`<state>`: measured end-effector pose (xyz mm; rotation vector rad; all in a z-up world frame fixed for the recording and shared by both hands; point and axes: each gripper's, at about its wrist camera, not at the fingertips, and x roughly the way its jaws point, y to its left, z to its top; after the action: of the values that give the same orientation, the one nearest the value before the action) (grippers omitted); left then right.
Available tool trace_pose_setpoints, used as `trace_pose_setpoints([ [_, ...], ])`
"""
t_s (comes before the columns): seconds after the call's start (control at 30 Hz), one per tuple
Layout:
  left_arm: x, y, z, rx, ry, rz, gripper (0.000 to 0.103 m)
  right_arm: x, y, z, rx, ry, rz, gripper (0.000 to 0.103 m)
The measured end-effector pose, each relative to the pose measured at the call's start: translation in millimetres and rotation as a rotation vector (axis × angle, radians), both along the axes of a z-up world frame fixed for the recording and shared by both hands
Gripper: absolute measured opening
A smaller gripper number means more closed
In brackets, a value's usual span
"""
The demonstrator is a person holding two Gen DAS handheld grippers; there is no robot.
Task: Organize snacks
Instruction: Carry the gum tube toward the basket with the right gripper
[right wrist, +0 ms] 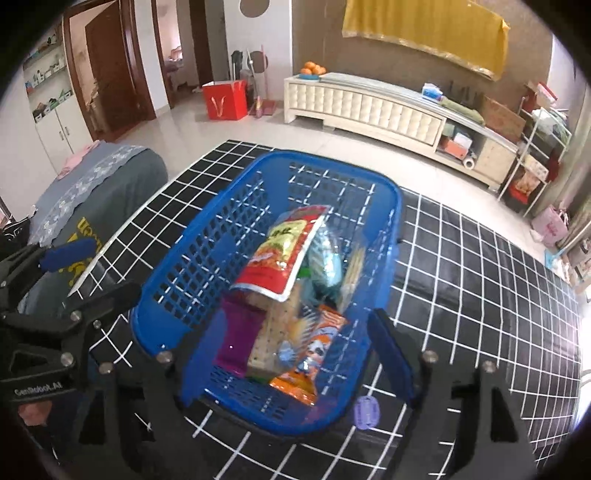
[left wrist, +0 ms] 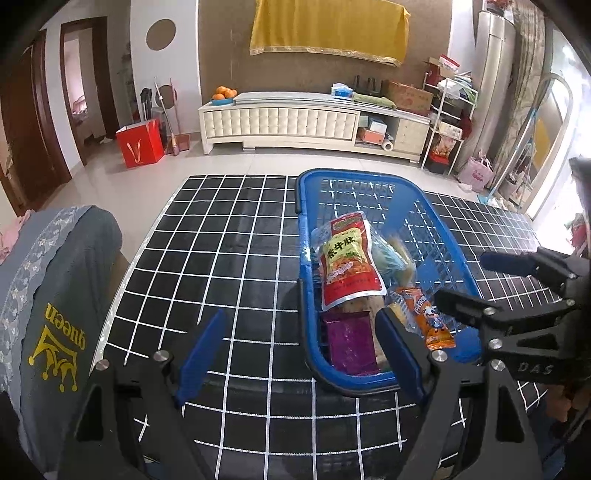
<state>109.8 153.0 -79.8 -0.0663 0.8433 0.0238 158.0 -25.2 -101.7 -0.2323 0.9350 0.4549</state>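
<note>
The right gripper (right wrist: 295, 354), fingers spread wide and empty like the left gripper (left wrist: 301, 354), straddles the blue slotted plastic basket (right wrist: 207, 236) on the grid-patterned desk (right wrist: 480, 288), whose light, slippery, crinkly foil snack packets (right wrist: 284, 254) between them are probably best pinched at a sealed edge.

A home living room: a long cream TV cabinet (left wrist: 295, 122) stands at twelve o'clock on a tiled floor (left wrist: 155, 177), oranges (left wrist: 223, 93) on its top, wooden doors (left wrist: 22, 122) at ten o'clock, cluttered shelving (left wrist: 448, 122) at two o'clock, and a yellow cloth (left wrist: 328, 31) hangs above.
</note>
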Motion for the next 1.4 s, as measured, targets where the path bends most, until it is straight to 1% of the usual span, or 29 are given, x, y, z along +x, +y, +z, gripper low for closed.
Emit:
trace_pose_setpoints([
  [0.07,0,-4,1,0.011,0.002,-0.004,0.086,-1,-6,2,0.010,0.005,-0.004,0.083],
  [0.23,-2,-19,5,0.023,0.001,-0.014,0.087,-4,-27,5,0.007,0.008,-0.016,0.085],
  [0.27,-2,-22,5,0.028,0.000,-0.016,0.089,-5,-32,5,0.007,0.008,-0.019,0.086],
  [0.43,-7,-35,7,0.028,-0.010,-0.013,0.091,-14,-60,5,0.013,0.003,-0.035,0.090],
  [0.53,-14,-42,6,0.029,-0.014,-0.024,0.091,-22,-79,0,0.025,0.000,-0.056,0.092],
  [0.67,-31,-54,2,0.016,-0.015,-0.026,0.091,-35,-101,-10,0.052,0.014,-0.052,0.092],
  [0.8,-49,-64,-14,-0.010,0.014,-0.021,0.092,-43,-117,-29,0.069,0.045,-0.062,0.093],
  [0.93,-60,-72,-36,-0.052,0.053,-0.004,0.092,-45,-117,-51,0.070,0.075,-0.048,0.093],
  [1.0,-63,-77,-45,-0.039,0.067,0.003,0.092,-46,-112,-64,0.049,0.072,-0.046,0.093],
  [1.1,-62,-84,-55,0.013,0.083,0.011,0.092,-44,-106,-77,0.058,0.064,-0.054,0.093],
  [1.4,-51,-78,-75,0.008,0.122,0.032,0.092,-29,-97,-103,0.057,0.072,-0.073,0.092],
])
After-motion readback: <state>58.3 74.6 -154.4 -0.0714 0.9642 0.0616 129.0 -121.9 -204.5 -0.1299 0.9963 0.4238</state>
